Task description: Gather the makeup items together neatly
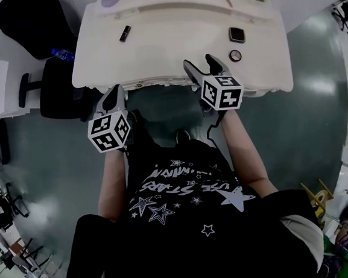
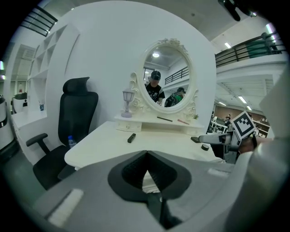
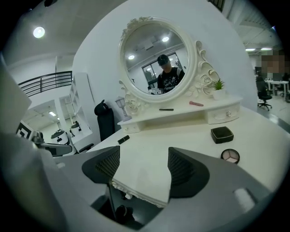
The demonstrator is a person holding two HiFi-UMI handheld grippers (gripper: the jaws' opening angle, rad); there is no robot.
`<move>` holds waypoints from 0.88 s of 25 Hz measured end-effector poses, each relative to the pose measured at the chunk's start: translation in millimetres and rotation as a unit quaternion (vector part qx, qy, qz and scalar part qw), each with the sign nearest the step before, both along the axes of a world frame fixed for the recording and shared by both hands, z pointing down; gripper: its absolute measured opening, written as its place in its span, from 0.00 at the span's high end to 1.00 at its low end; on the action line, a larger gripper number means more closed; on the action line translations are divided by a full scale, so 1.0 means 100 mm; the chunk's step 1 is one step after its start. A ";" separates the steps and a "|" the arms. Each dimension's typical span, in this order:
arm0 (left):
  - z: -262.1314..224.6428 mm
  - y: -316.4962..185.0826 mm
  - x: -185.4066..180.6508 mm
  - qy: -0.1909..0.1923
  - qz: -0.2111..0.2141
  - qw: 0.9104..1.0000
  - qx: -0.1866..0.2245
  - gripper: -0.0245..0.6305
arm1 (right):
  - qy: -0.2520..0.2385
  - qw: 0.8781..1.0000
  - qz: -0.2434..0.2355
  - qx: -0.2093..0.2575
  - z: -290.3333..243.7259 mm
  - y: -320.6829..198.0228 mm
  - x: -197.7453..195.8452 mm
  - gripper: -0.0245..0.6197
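Well, the black compact [image 1: 236, 35] was spotted ahead-right of the gaping, empty right gripper [image 1: 201, 63]; the left gripper [image 1: 114, 93] was seen clenched, empty.

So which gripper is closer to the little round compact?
Right. In the head view, the right gripper is just left of the round compact; the left gripper is much farther left.
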State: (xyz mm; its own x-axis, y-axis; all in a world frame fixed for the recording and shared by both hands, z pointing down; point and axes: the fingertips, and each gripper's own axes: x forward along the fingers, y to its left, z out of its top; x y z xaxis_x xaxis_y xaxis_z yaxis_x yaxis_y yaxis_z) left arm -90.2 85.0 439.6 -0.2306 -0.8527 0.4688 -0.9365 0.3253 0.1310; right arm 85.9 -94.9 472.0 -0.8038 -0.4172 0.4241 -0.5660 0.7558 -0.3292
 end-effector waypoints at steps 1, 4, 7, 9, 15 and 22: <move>0.02 -0.05 -0.06 0.001 0.005 1.000 0.000 0.96 | 0.003 1.000 0.006 -0.001 0.02 -0.03 -0.03 0.42; 0.06 -0.21 -0.29 0.003 0.024 1.000 -0.001 0.96 | 0.014 1.000 0.023 -0.004 0.07 -0.11 -0.18 0.43; 0.10 -0.36 -0.59 0.005 0.043 0.999 -0.004 0.96 | 0.021 0.999 0.040 -0.009 0.11 -0.19 -0.44 0.43; 0.13 -0.47 -0.82 0.008 0.057 0.998 -0.006 0.96 | 0.026 0.998 0.052 -0.014 0.15 -0.24 -0.67 0.43; 0.20 -0.69 -1.44 0.027 0.119 0.992 -0.017 0.96 | 0.054 0.993 0.102 -0.031 0.22 -0.24 -1.36 0.43; 0.28 -0.77 -2.17 0.049 0.159 0.986 -0.022 0.96 | 0.089 0.987 0.132 -0.031 0.23 -0.16 -2.22 0.44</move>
State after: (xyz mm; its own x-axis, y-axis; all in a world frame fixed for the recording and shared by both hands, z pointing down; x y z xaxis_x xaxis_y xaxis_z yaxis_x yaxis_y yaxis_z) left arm -306.9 7.8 467.9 0.0930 -0.8527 0.5140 -0.9755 0.0254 0.2187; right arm -136.1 -110.8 495.3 -0.5811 -0.5711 0.5798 -0.7936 0.5556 -0.2481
